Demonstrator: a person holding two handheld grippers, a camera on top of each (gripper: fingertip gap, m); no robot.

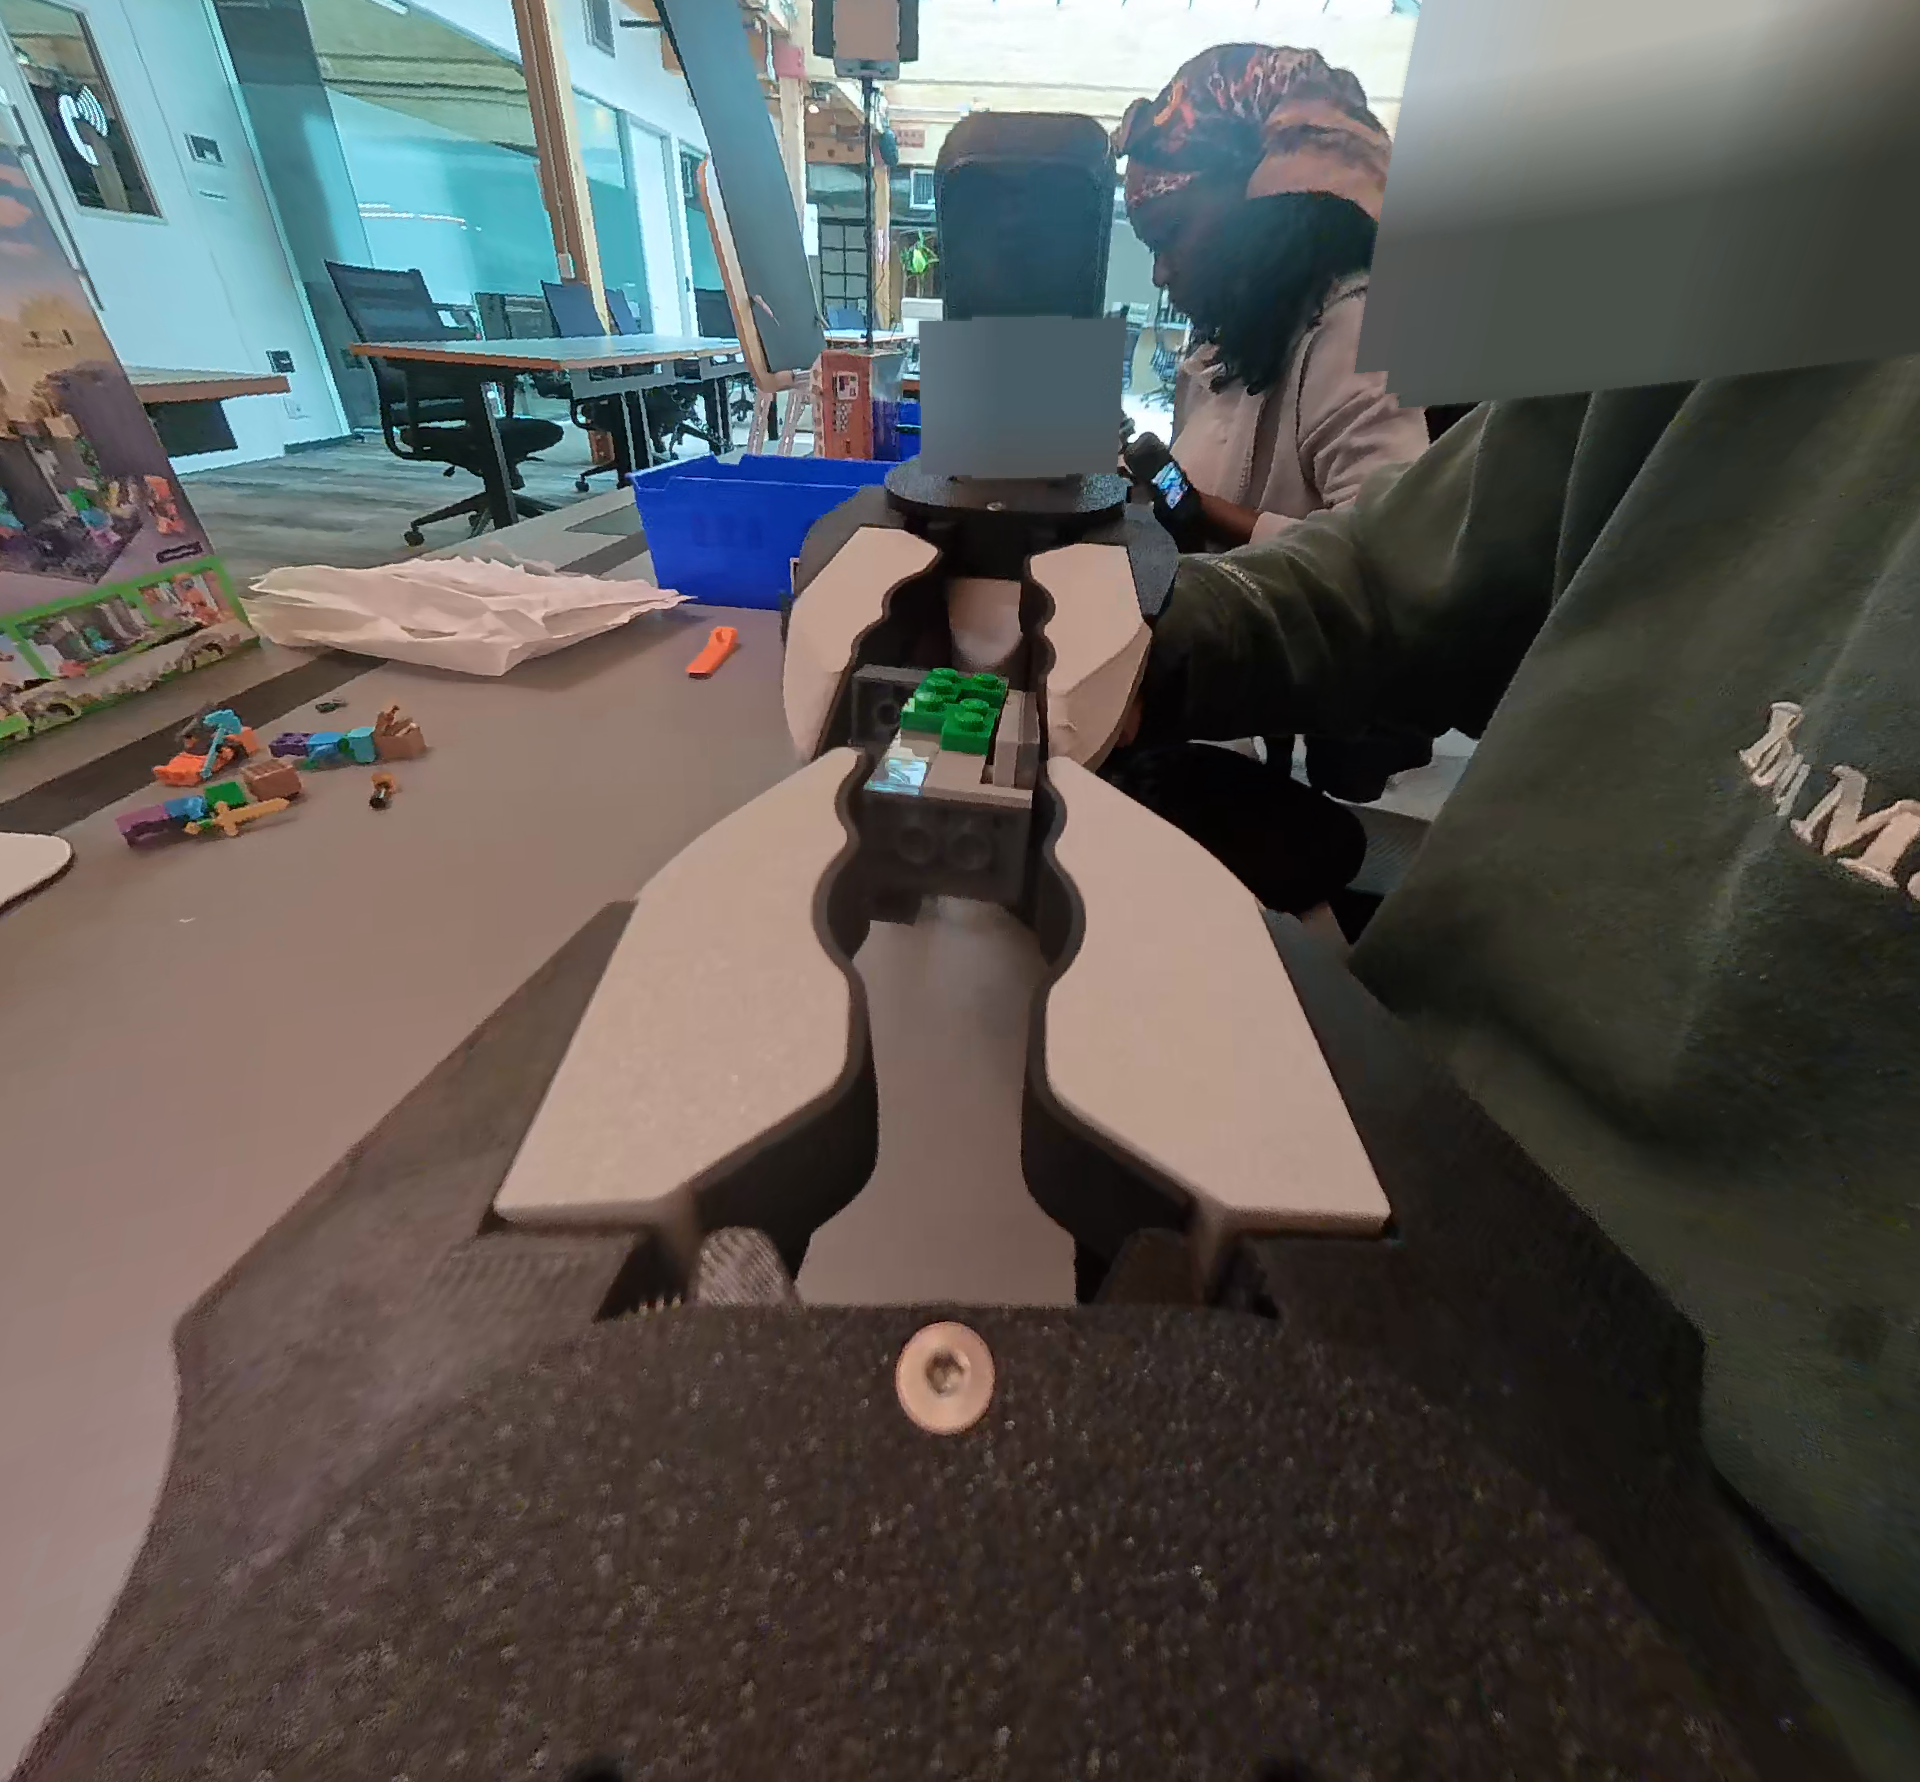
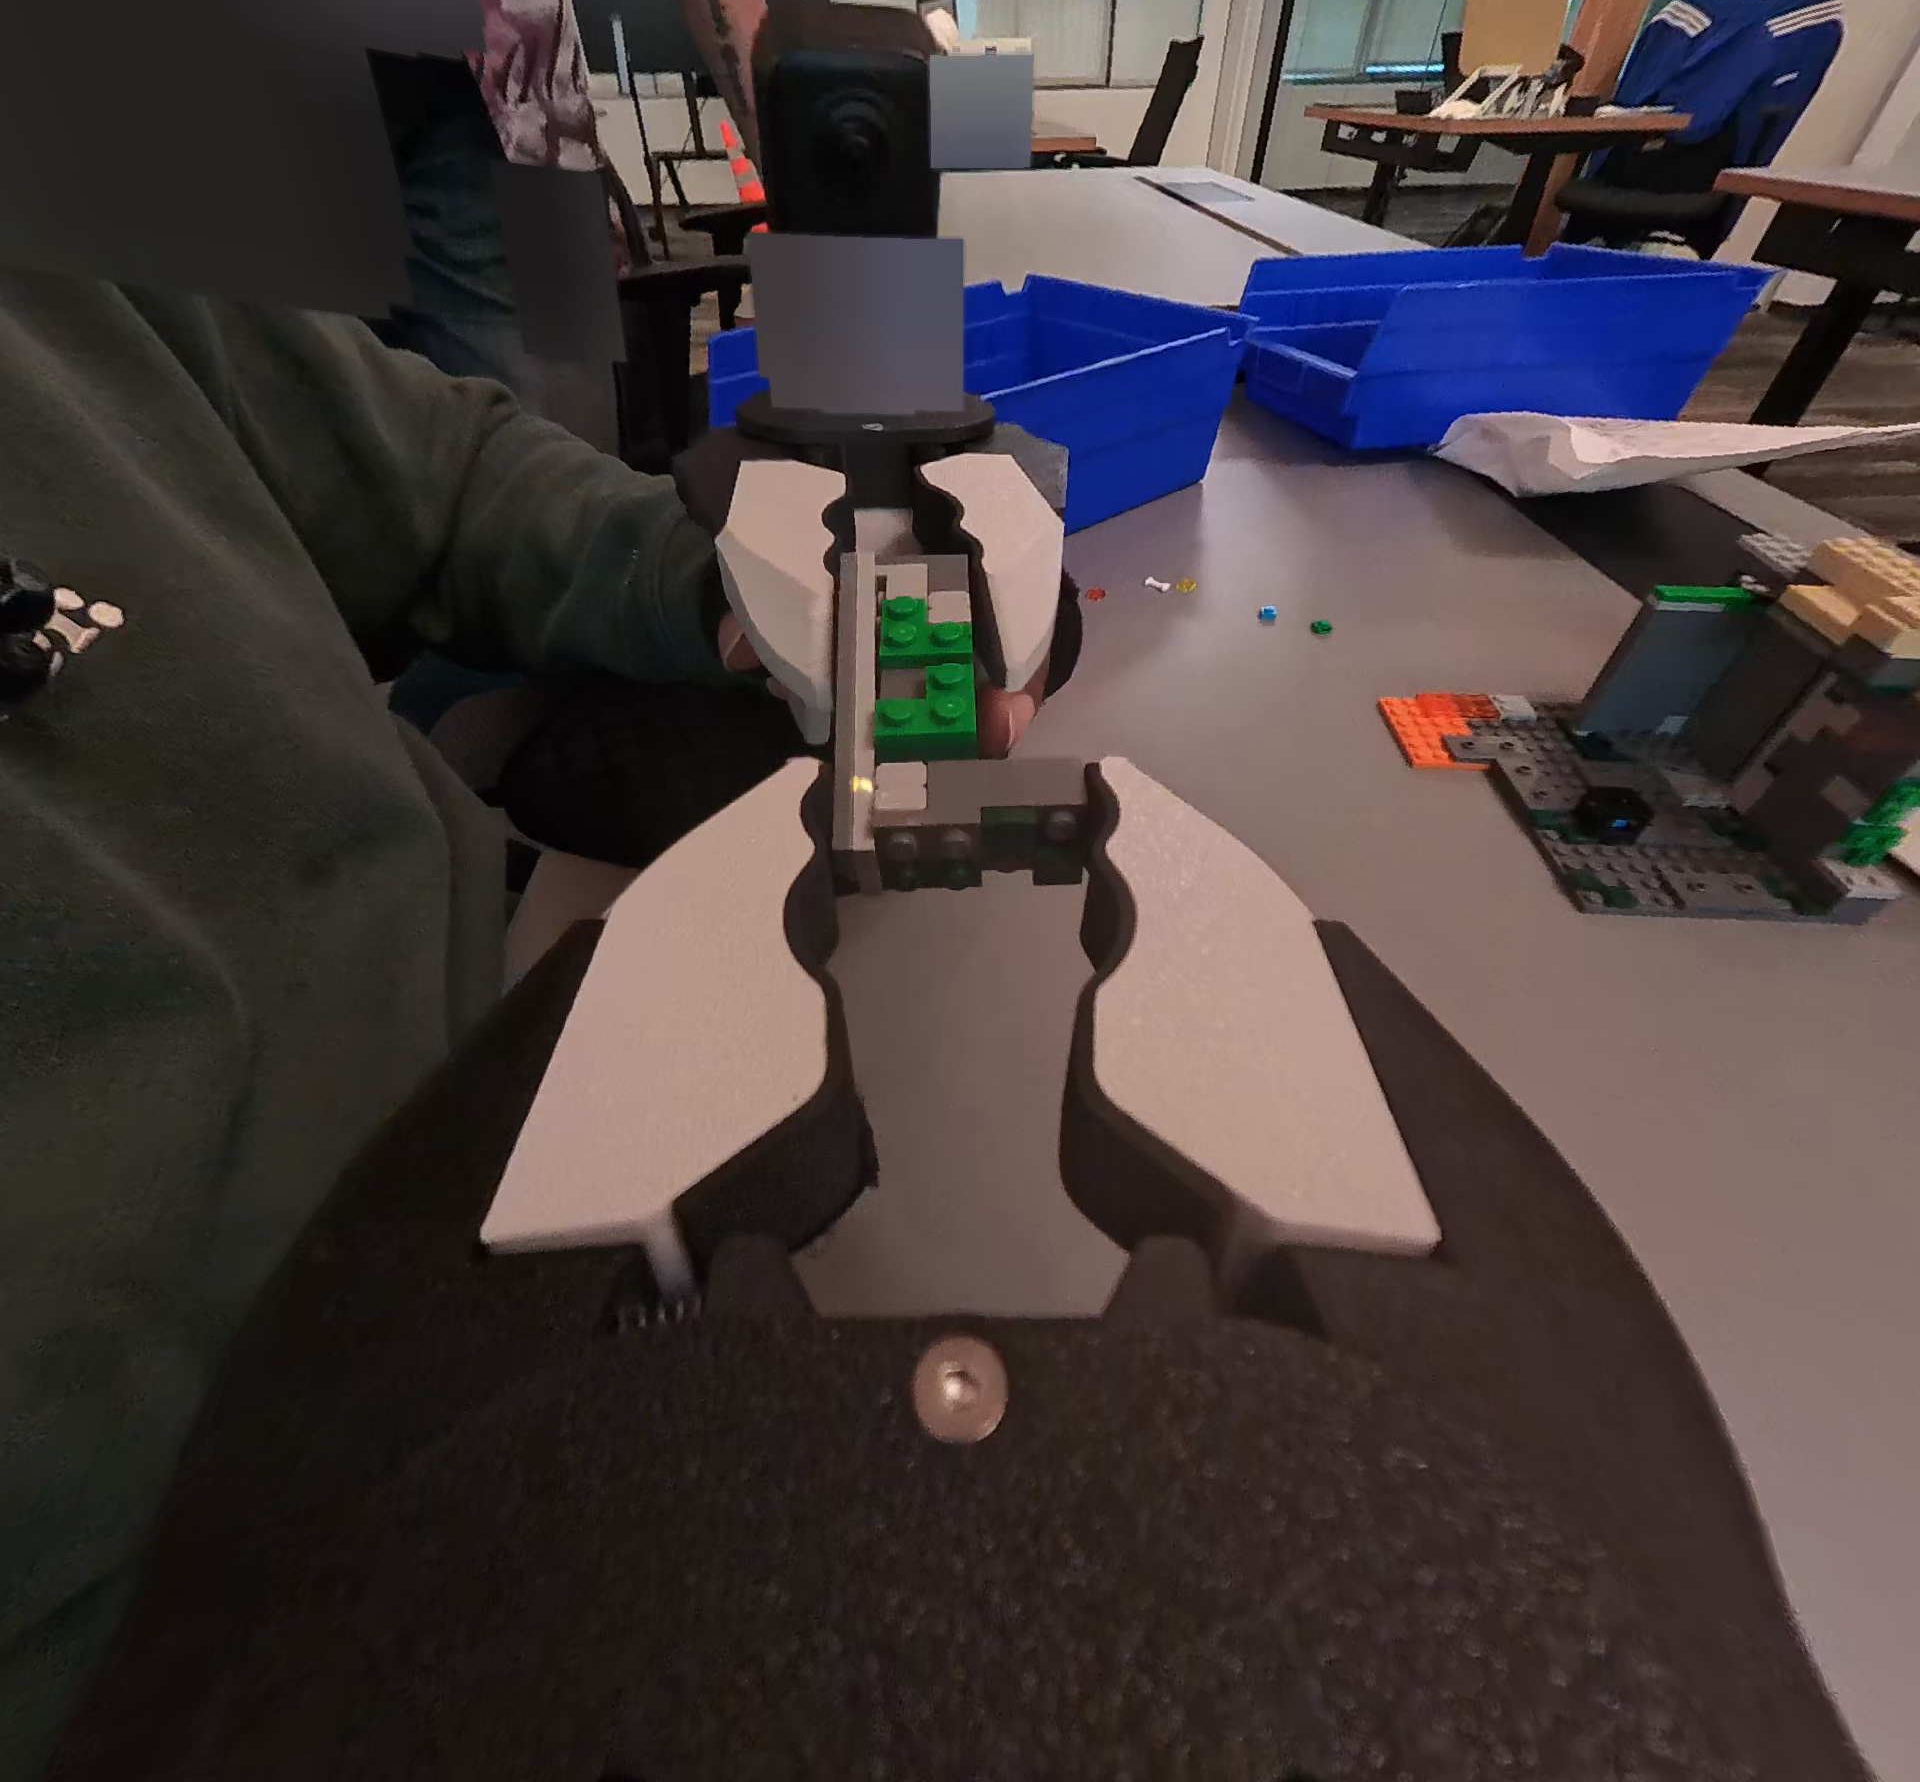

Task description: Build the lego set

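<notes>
Above the grey bench [image 2: 1351, 797], the left gripper [image 1: 940, 797] and right gripper [image 2: 961, 823] face each other, jaws of both closed on one small grey brick assembly with green plates [image 2: 925, 683], held between them.
</notes>
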